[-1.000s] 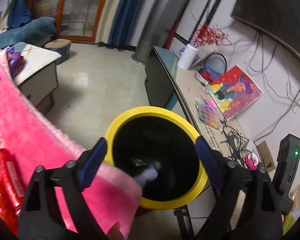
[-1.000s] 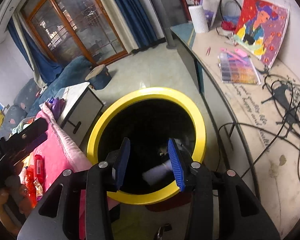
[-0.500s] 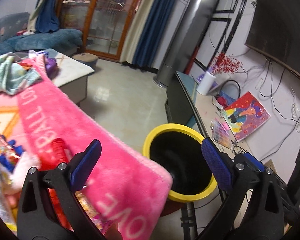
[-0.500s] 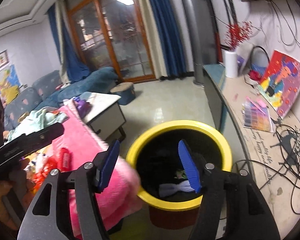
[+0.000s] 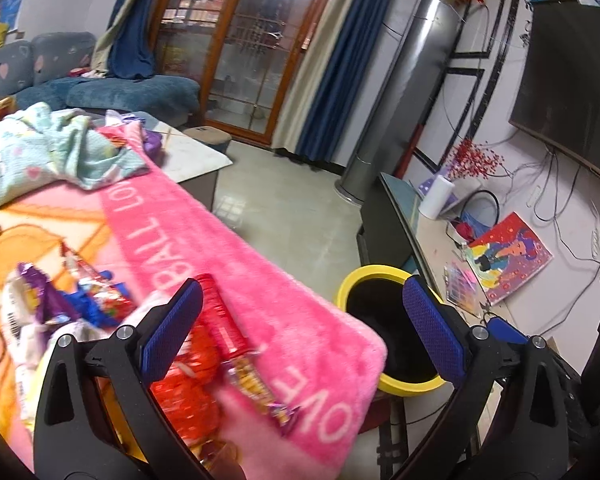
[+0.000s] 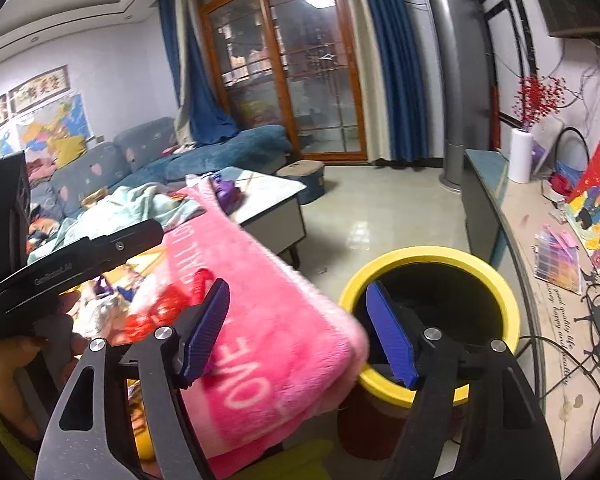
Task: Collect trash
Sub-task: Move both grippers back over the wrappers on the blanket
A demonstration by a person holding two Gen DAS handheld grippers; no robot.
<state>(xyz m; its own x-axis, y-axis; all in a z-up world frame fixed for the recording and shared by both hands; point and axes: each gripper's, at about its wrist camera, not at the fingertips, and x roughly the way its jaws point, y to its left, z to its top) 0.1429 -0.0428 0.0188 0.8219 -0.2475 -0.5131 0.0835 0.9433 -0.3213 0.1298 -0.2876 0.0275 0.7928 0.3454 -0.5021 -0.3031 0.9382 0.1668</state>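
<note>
Grippers were swung from the bin (image 5: pixel 388 334) back toward the wrappers (image 5: pixel 204 364) (drop apparently done): left gripper (image 5: pixel 300 336) spread empty, right gripper (image 6: pixel 300 328) opening, empty.

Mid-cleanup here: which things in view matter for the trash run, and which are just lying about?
Job: wrappers, red packet, yellow bin, left gripper, right gripper.

Lying about: pink blanket, green cloth, painting, white roll, cables.

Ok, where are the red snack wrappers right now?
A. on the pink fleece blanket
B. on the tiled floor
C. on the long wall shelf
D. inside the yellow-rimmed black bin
A: the red snack wrappers lie on the pink fleece blanket, beside the yellow-rimmed black bin, not inside it.
</note>
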